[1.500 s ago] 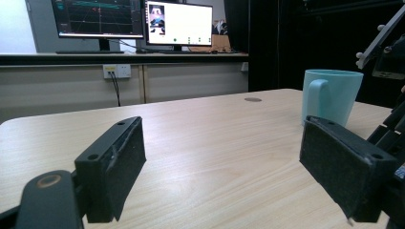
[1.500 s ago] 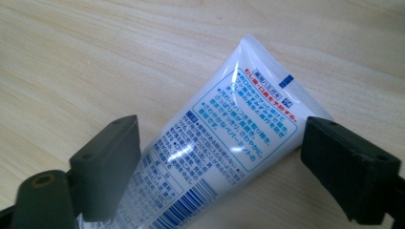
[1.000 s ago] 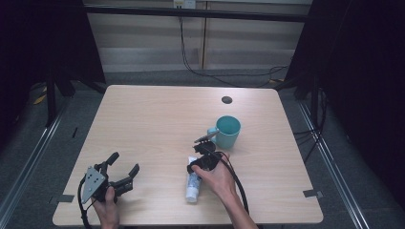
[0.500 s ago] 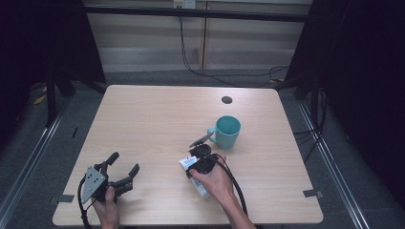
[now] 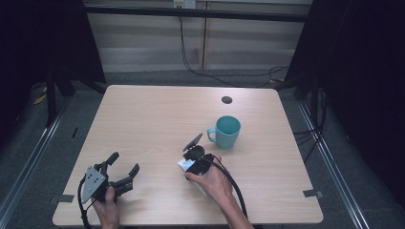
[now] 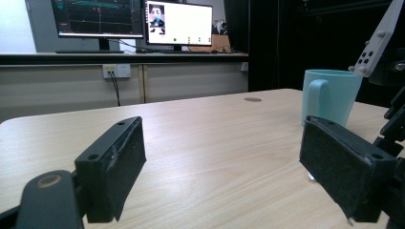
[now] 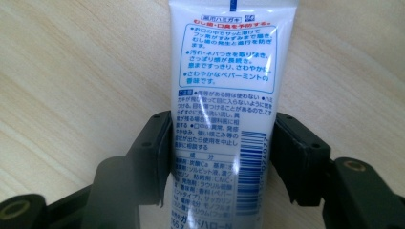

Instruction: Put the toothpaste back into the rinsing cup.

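A white toothpaste tube (image 7: pixel 224 71) with blue print lies flat on the wooden table. My right gripper (image 7: pixel 222 157) straddles it, and both black pads press on its sides. Its jaws closed in on the tube and have just eased open a little, with the tube still between them. From above, the right gripper (image 5: pixel 192 162) points down under the hand, and the tube (image 5: pixel 183 165) sticks out at its left. A teal mug (image 5: pixel 228 130) stands upright just beyond. My left gripper (image 5: pixel 123 163) rests at the front left, open and holding nothing between its jaws (image 6: pixel 222 138).
A dark round cable hole (image 5: pixel 227 99) sits near the table's far edge. The mug (image 6: pixel 329 95) and the right gripper's grey plate (image 6: pixel 377 38) show at the right of the left gripper view. Monitors (image 6: pixel 143 21) stand on a counter beyond the table.
The right hand has shifted slightly up and left over the tube, and the tube's visible end has swung leftwards with it. The left gripper has stayed put.
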{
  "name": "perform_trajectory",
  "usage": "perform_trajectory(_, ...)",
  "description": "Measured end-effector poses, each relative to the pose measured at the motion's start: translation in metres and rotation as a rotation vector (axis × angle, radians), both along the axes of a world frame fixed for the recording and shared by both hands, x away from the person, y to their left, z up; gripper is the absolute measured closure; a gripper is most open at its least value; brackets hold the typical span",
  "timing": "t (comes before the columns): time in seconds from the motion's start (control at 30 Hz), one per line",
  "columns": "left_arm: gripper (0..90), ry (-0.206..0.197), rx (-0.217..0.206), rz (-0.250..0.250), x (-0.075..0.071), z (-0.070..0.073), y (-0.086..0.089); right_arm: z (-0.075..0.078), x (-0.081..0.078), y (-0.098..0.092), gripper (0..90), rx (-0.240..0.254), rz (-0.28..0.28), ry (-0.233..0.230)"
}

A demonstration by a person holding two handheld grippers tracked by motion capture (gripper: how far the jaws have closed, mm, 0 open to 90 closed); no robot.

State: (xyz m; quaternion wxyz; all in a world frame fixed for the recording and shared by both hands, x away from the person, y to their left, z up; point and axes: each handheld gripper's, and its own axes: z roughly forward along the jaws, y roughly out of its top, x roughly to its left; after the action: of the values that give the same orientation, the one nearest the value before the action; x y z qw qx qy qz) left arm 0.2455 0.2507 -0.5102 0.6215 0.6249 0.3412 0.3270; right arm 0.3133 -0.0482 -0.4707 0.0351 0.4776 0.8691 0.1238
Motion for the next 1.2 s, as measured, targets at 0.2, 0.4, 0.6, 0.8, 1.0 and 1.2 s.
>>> perform_trajectory(0.2,15.6,-0.002,0.005,-0.001,0.0,0.0,0.0,0.002,0.0,-0.006,56.4,0.044,0.005,0.008)
perform_trajectory(0.4,15.6,0.0,0.001,-0.001,0.0,0.0,0.0,0.005,0.0,-0.018,67.0,0.126,0.003,0.013)
perform_trajectory(0.6,15.6,-0.002,0.004,0.0,0.0,0.0,0.0,0.004,-0.003,-0.023,69.0,0.198,0.009,0.025)
perform_trajectory(0.8,15.6,-0.002,0.007,0.0,0.0,0.0,0.001,0.007,-0.005,-0.031,69.3,0.247,-0.015,0.001)
perform_trajectory(1.0,15.6,-0.002,0.0,0.001,0.0,0.0,0.0,0.016,-0.009,-0.039,69.4,0.299,-0.043,-0.038)
perform_trajectory(1.2,15.6,-0.003,0.003,-0.001,0.0,0.0,0.0,0.022,-0.01,-0.047,69.5,0.397,-0.048,-0.071)
